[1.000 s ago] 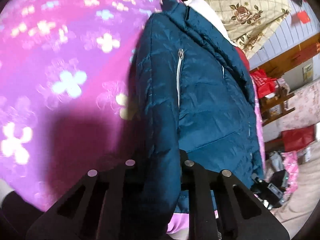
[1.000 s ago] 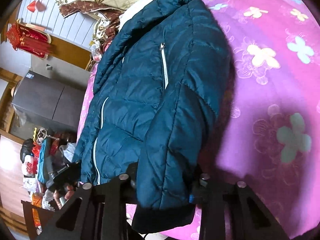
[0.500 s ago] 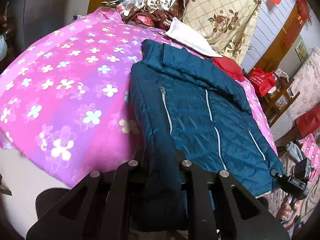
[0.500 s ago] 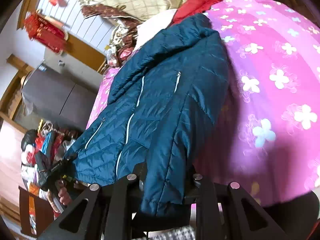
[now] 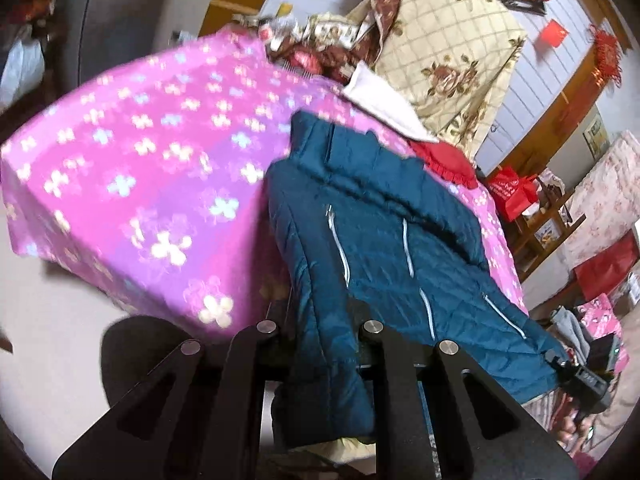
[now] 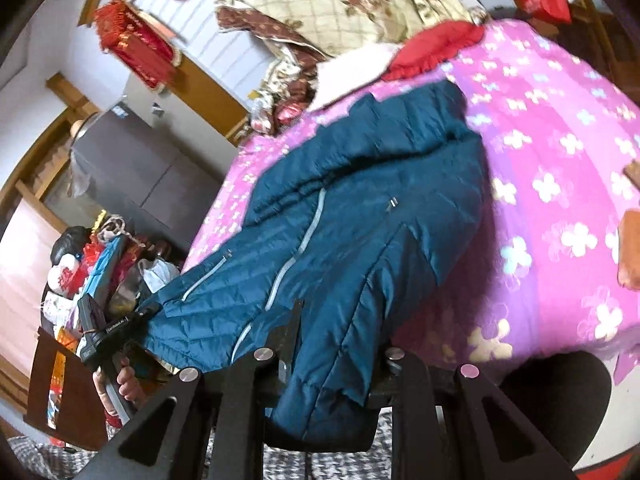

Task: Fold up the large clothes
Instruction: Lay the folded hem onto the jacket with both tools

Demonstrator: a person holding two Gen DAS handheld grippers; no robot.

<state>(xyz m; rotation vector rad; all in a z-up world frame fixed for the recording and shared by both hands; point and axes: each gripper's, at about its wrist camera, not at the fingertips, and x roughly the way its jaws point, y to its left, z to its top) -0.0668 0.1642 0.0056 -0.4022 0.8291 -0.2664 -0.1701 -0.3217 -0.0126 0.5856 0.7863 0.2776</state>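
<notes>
We have both grippers, left (image 5: pixel 320 320) and right (image 6: pixel 336 344), clamped on the jacket (image 5: pixel 384 248) hem/sleeves over the bed (image 5: pixel 140 184); next, fold toward collar.

Left gripper (image 5: pixel 322 322) matte black, angular fingers with triangular cut-outs, round silver screws; right gripper (image 6: pixel 340 326) matched, black, silver-screwed.

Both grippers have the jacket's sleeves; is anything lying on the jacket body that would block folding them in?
Nothing visible does. The left gripper and right gripper each clamp a sleeve, and the blue jacket front lies bare on the pink bedspread. The red cloth sits beyond the collar.
</notes>
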